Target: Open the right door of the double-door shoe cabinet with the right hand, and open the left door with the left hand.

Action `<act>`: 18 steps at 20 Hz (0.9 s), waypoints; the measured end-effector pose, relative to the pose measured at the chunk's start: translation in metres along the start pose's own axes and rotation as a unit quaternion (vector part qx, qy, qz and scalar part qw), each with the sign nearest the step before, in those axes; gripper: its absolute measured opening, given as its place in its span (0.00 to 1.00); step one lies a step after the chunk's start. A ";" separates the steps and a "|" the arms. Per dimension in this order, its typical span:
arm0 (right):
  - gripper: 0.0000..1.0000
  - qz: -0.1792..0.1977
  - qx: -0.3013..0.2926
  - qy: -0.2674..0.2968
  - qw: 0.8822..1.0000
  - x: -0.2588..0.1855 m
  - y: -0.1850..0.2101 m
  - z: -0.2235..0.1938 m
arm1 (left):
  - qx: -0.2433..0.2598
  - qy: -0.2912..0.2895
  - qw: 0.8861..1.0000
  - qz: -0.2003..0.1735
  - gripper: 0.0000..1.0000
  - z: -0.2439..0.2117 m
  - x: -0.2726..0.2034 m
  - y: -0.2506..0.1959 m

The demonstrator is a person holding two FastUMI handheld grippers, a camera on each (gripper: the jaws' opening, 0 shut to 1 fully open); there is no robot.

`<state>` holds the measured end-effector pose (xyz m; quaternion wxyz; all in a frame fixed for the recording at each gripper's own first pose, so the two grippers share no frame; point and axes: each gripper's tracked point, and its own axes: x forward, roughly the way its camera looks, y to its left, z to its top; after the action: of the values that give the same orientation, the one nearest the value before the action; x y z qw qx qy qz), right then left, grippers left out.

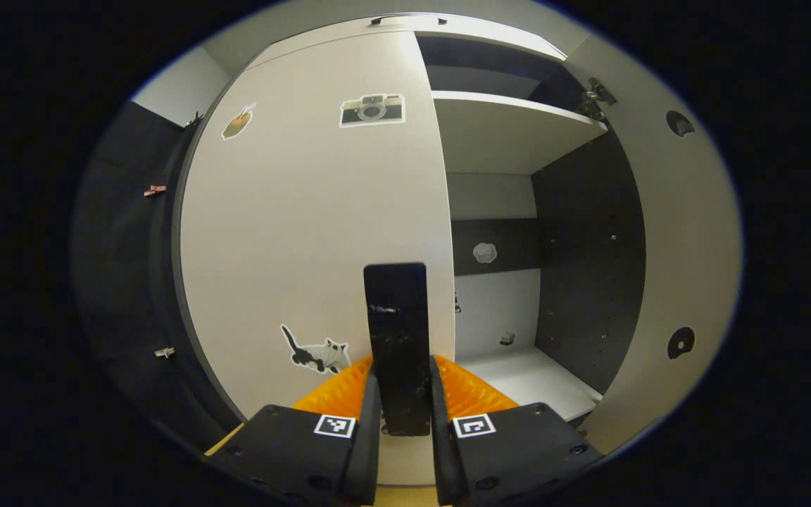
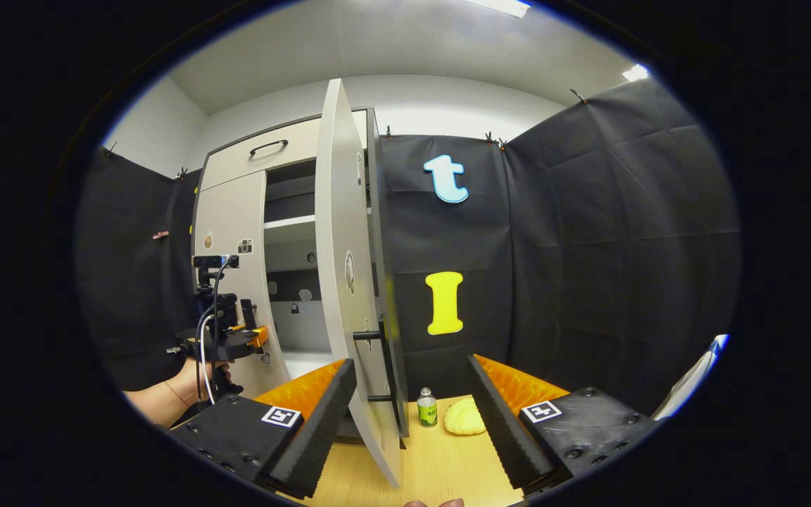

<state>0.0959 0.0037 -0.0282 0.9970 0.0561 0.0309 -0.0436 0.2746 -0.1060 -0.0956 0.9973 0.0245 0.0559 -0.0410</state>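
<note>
As seen in the left gripper view, my left tongs [image 1: 405, 394] close on the black bar handle [image 1: 396, 338] at the free edge of the white stickered left door [image 1: 307, 232], a stiff, light hinged panel best pulled there. In the right gripper view, my right tongs [image 2: 412, 415] gape wide, holding nothing, beside the white right door [image 2: 341, 282] swung open over the wooden tabletop [image 2: 441, 458].
</note>
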 end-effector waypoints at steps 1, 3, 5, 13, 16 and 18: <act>0.98 0.000 0.003 -0.002 1.000 -0.001 0.000 0.001 | -0.015 0.010 1.000 -0.005 0.36 -0.003 0.000 0.000; 0.98 0.003 0.004 -0.005 1.000 -0.004 0.004 0.003 | -0.045 0.025 0.999 -0.014 0.36 -0.003 -0.001 -0.002; 0.98 0.007 0.003 -0.008 1.000 -0.008 0.008 0.005 | -0.037 0.029 0.999 -0.017 0.27 -0.002 -0.002 -0.001; 0.98 0.021 -0.003 -0.014 1.000 -0.025 0.028 0.008 | -0.040 0.030 0.997 -0.056 0.18 -0.007 -0.047 0.010; 0.98 0.019 0.001 -0.016 1.000 -0.028 0.030 0.011 | -0.048 0.021 0.997 -0.054 0.19 -0.010 -0.063 0.016; 0.98 0.017 0.002 -0.019 1.000 -0.032 0.030 0.013 | -0.039 0.021 0.997 -0.058 0.19 -0.014 -0.074 0.021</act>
<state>0.0674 0.0347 -0.0096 0.9979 0.0581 0.0107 -0.0275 0.2012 -0.0783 -0.0999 0.9920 -0.0170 0.0796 -0.0963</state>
